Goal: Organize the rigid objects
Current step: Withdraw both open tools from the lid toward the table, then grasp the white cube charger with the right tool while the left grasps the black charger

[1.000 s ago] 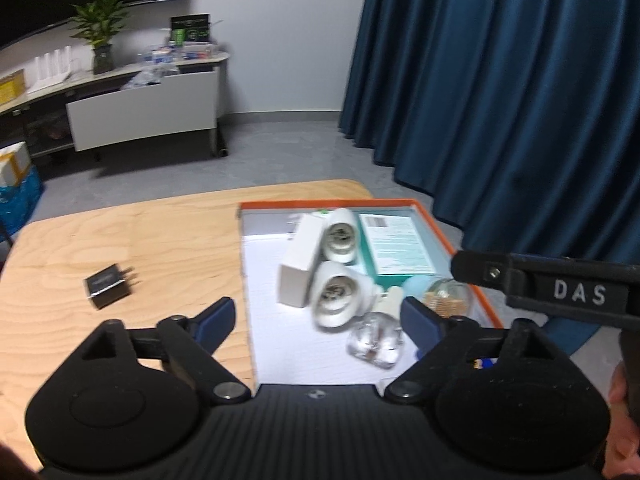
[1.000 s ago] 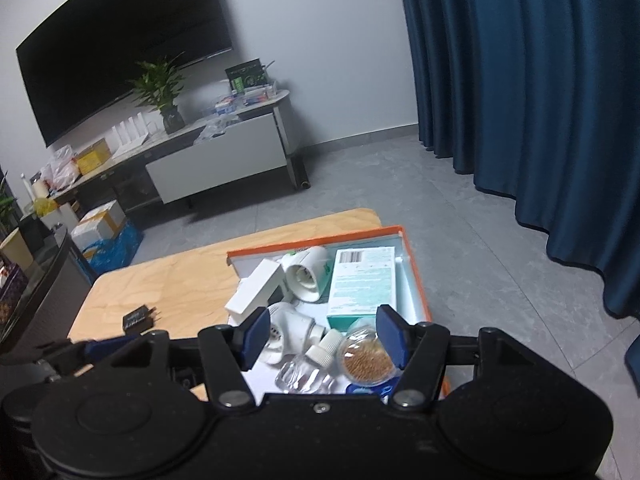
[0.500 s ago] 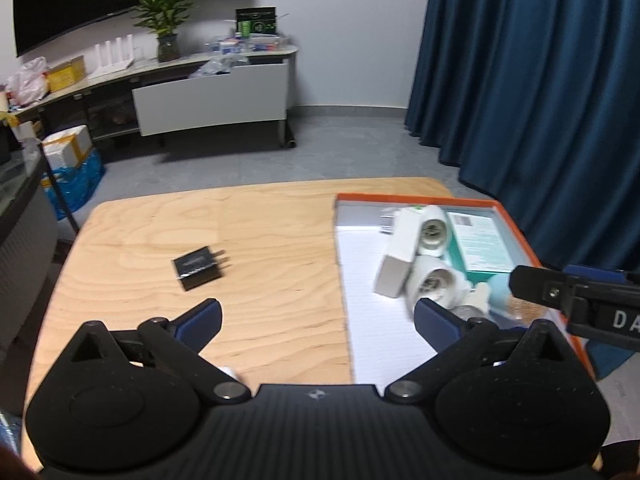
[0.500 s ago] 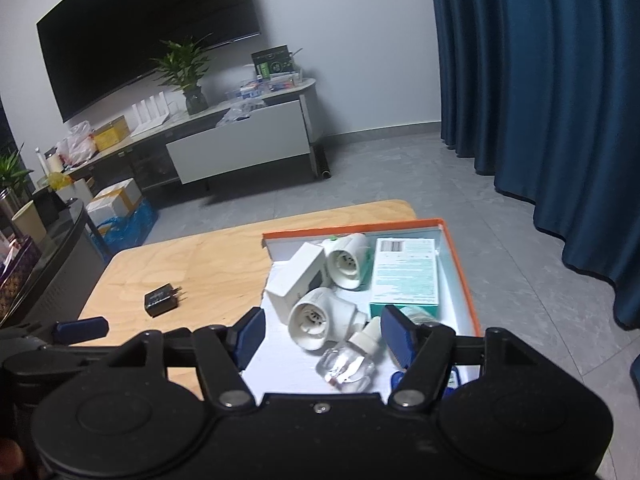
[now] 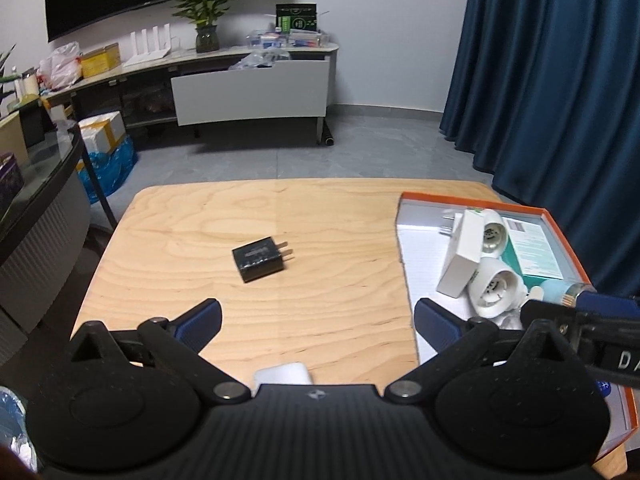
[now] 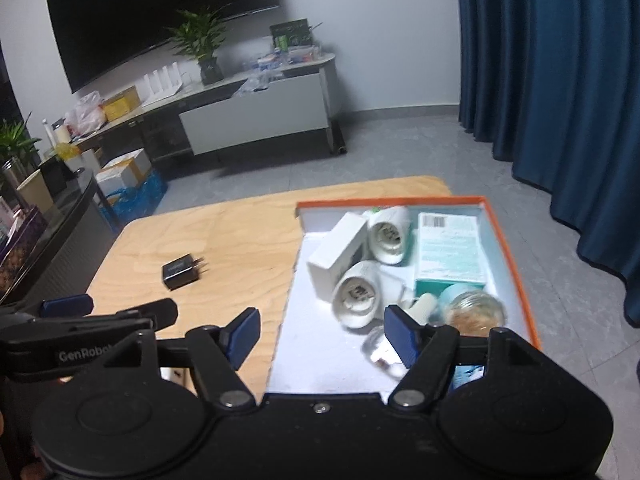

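Black charger (image 5: 260, 259) lies on the table (image 5: 328, 216) ahead of the left gripper (image 5: 318, 316), both grippers' fingers spread, right gripper (image 6: 322, 334) above the tray (image 6: 516, 276).

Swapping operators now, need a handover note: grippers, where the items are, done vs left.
Left gripper: open, empty, above the wooden table.
Right gripper: open, empty, at the orange-rimmed tray's near edge.
Done: in the tray are two white lamp sockets, white box, teal box, small jar and clear bottle.
Left: black plug adapter on the table; a white item just below the left gripper, mostly hidden.
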The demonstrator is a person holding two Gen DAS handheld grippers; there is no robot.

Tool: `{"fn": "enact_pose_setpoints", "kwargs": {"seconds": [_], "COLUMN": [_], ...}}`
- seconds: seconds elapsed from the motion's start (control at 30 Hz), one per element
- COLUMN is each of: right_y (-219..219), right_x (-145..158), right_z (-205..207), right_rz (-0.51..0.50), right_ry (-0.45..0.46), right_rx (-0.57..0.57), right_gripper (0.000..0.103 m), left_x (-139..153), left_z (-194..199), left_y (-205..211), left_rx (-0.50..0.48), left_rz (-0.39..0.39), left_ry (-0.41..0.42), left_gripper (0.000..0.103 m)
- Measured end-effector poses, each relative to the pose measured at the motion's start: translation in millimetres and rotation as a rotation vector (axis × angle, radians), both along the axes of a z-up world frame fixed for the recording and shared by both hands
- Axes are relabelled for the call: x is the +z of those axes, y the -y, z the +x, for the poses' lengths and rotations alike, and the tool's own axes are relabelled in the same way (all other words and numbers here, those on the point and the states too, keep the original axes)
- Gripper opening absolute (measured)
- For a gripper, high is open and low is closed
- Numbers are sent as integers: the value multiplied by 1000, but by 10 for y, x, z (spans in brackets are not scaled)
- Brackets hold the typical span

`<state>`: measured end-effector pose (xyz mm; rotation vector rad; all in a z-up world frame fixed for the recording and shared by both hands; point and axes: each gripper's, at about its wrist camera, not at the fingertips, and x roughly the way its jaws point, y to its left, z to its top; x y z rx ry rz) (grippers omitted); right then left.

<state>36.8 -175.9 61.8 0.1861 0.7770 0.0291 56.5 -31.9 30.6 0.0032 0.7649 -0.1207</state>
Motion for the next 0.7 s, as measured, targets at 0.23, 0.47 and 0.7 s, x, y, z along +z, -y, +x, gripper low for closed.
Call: {"fn": "enact_pose_setpoints", "kwargs": {"seconds": [0.23,0.47,0.7], "right_y": [-170,-403,-660], "right_x": [-70,-139,-276], "right_z": [53,25,67], "right_rz": [30,-13,-3], "right_ry": [1,54,3], "right_rx": [27,85,221], "right_gripper": [86,90,90], "left_x": [-10,-51,-139], "left_z": [23,50,121], "left_y": [-135,-276,-588], "left_rx": [24,51,100], "left_rz": [-4,-7,-31], "left_ry": [1,-3,-31], "left_gripper": [103,103,103]}}
